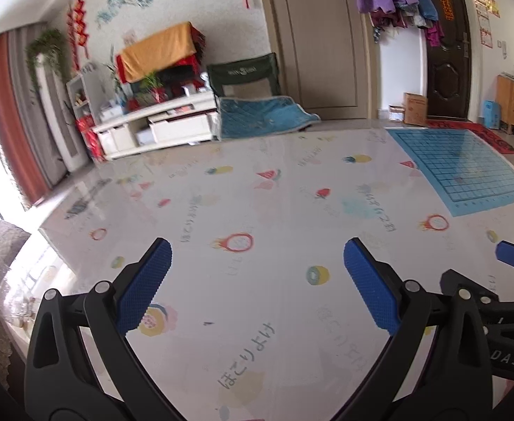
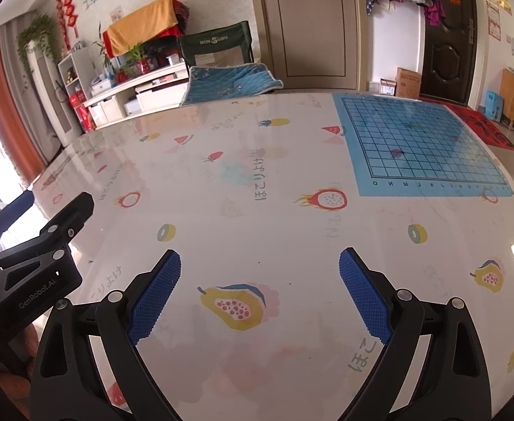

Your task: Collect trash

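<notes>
Grippers are both hovering low over the table, side by side. Left gripper is standing with its jaws spread wide, blue pads gripping nothing. Right gripper is likewise gaping wide and empty; its pads are framing a printed papaya on the tablecloth. In the right wrist view the left gripper's black body is showing at the near left edge, close beside the right one.

Tablecloth is lying flat, glossy, printed with fruit and grey script. A tiny dark speck is sitting on it between the left gripper's fingers; I cannot tell what it is. No other item of trash is showing in either view.

Farther on, a blue grid mat is lying flat at the far right of the table. Beyond the far edge, a green folding chair with a blue quilted cushion is standing just behind the table. A white TV cabinet is running along the far left wall.
</notes>
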Demonstrator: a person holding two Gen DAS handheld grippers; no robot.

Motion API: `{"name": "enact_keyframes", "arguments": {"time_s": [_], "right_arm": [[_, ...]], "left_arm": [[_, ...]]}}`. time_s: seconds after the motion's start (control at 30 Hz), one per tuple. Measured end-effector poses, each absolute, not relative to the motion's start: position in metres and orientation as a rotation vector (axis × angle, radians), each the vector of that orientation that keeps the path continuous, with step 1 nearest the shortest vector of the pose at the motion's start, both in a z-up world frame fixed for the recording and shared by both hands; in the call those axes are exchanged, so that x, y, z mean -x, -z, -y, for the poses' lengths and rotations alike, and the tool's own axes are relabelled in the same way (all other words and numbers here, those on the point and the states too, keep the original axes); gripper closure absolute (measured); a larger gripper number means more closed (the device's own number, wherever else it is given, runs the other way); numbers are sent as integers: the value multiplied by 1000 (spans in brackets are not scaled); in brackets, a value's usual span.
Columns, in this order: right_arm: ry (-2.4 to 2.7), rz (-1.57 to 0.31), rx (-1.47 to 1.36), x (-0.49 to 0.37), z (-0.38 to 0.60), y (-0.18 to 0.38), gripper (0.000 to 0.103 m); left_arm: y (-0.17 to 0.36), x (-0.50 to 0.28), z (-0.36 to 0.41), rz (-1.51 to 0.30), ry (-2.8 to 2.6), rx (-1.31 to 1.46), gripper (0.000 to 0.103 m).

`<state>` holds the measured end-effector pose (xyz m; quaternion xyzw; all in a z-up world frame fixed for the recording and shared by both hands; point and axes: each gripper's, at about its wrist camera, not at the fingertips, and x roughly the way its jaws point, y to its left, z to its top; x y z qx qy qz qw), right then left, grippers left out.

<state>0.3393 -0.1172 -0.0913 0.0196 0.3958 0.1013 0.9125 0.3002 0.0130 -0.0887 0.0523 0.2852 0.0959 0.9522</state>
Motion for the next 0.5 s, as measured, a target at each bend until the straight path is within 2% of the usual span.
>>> {"name": "enact_keyframes", "arguments": {"time_s": [0.5], "right_arm": [[-200,-820,-42,-342,118,93,12]], "left_arm": [[90,-304,-21,-640,-163,-50,7]]}}
